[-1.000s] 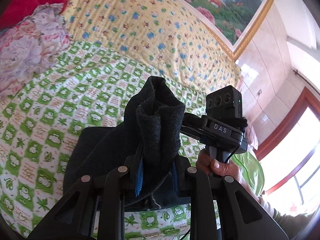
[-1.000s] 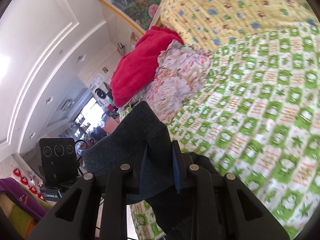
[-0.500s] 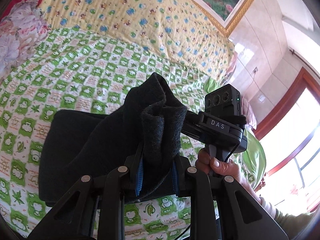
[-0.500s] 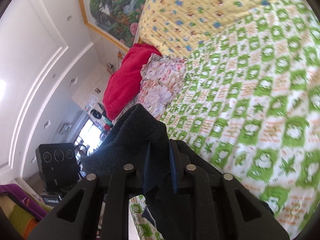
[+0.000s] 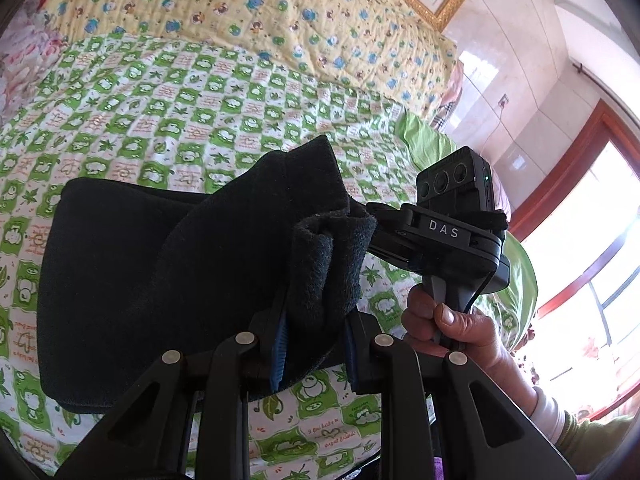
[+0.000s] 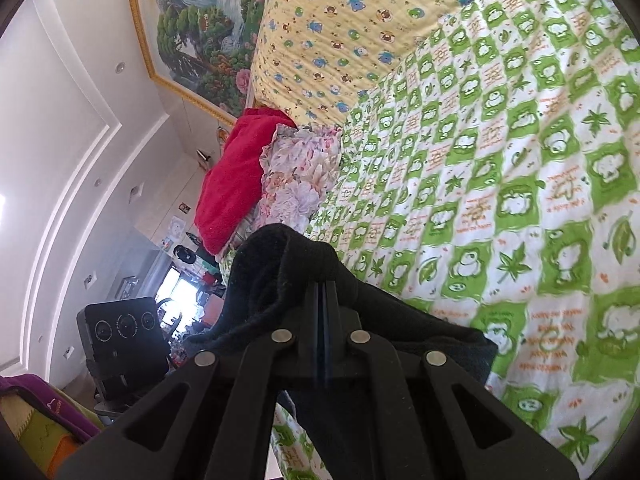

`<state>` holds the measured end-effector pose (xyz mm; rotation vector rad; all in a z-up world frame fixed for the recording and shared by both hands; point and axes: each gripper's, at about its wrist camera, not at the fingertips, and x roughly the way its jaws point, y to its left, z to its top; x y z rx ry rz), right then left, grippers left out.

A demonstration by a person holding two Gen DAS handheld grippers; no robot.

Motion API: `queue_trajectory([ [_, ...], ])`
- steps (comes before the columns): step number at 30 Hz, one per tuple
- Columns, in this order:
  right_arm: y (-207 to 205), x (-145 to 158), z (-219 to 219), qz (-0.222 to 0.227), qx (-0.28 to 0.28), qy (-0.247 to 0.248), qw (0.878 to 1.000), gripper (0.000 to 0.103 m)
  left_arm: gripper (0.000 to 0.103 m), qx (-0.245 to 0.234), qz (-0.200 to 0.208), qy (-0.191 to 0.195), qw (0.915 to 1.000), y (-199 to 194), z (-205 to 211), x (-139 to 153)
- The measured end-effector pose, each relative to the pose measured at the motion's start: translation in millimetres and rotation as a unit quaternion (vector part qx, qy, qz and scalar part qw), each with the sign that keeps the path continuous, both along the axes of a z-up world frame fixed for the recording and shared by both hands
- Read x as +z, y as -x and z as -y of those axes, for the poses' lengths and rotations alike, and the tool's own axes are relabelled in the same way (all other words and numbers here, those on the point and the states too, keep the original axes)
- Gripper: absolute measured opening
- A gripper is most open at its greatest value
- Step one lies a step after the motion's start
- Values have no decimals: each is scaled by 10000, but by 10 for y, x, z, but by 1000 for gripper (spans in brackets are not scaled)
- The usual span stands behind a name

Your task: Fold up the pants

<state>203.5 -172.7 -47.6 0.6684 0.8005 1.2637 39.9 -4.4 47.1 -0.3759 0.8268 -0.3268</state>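
Left wrist view: left tool (image 5: 312,344) clamps a thick bunched edge of the dark pants (image 5: 160,280), fleecy fabric rolled up between its blue pads. The rest of the garment lies spread on the green-checked bed quilt (image 5: 200,112), mostly to the left, with the lifted edge rising from it toward the tool. Just to the right, the person's right hand (image 5: 448,320) grips the handle of the other tool's body, labelled DAS, touching the same raised edge.

Right wrist view: right tool (image 6: 322,296) is pinched tight on a fold of the pants (image 6: 280,264); fingers nearly meet, cloth humps over their tips and hangs below.

Judgement: both tools hold one edge side by side, lifted clear of the quilt, likely to carry it across the flat part as a fold. Close spacing keeps the edge level. Thick fleece looks grippy but bulky; the fold may land lumpy unless tension stays even.

Far left: red blanket (image 6: 236,176) and floral pillow (image 6: 296,176), well apart from the work.
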Motion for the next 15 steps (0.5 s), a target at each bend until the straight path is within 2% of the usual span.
queue_trajectory([
  [7,33,-36,190,-147,-251,255,9993,3,23,-146,-72,-119,9998,-57,169,-105],
  [15,61,-116,421,-359,-526,217,9977,3,23,-156,-187,-140,9996,-69,211,-178],
])
